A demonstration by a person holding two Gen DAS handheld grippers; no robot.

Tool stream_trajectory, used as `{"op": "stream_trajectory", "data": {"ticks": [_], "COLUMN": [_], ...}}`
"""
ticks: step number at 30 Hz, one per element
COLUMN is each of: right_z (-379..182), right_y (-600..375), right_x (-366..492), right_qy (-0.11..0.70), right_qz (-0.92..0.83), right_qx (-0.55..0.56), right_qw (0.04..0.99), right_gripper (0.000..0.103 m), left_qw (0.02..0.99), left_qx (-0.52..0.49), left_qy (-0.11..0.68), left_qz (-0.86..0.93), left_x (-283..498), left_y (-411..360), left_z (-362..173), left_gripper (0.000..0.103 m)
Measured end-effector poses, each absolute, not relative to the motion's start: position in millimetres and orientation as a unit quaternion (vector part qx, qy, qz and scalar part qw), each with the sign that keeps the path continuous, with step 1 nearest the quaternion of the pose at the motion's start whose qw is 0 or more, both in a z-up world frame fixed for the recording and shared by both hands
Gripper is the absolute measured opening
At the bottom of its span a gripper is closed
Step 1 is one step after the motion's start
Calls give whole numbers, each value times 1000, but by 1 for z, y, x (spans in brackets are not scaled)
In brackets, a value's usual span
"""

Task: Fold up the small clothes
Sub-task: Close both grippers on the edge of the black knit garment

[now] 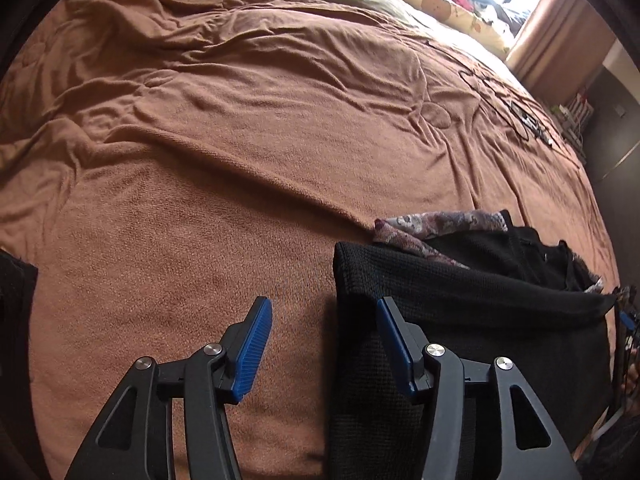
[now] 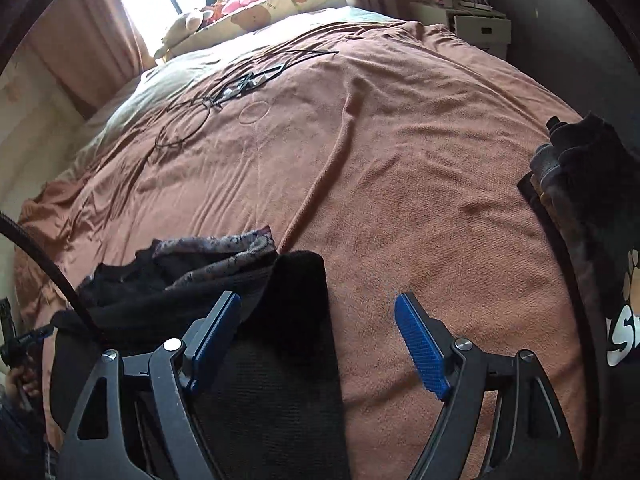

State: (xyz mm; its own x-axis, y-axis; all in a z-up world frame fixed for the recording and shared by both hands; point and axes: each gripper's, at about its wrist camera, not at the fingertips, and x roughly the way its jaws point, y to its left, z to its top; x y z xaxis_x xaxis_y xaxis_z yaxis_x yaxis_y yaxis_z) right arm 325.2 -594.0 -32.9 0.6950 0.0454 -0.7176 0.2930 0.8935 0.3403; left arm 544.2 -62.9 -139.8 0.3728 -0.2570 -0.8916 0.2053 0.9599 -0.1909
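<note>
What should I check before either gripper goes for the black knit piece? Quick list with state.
1. Left gripper open and empty: ok, jaws spread, nothing between them.
2. Right gripper open and empty: ok, jaws wide apart.
3. Black knit garment in reach of both: ok, it lies just ahead of each gripper.
4. Garment lying flat: not ok, bunched, with a patterned cloth tucked at its far edge.
5. Open folding area on the brown blanket: ok, though the blanket is wrinkled.
6. Loose cables away from the work area: ok, they lie far up the bed.
</note>
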Motion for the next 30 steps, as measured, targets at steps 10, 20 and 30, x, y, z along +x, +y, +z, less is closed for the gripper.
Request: {"op": "stream_trajectory", "data": {"ticks": [10,20,30], "right_z": [-50,-65,-73], "right_y": [-558,-555,-583], "right_x": [374,415,432], "right_qy": [459,436,410], "right_qz": [-72,-99,-87], "right_qx": [106,106,176], "right_qw": [879,888,891], "right_gripper": [78,69,44], "left_qw": [810,825,833], "left_qx": [69,57,15], "left_qy": [563,543,530], "left_qz": [-153,-146,-157], "left_x": [542,577,602], "left_y": [-93,-106,-114], "left_z": [-161,-165,-166], "left_gripper": [56,56,34]}}
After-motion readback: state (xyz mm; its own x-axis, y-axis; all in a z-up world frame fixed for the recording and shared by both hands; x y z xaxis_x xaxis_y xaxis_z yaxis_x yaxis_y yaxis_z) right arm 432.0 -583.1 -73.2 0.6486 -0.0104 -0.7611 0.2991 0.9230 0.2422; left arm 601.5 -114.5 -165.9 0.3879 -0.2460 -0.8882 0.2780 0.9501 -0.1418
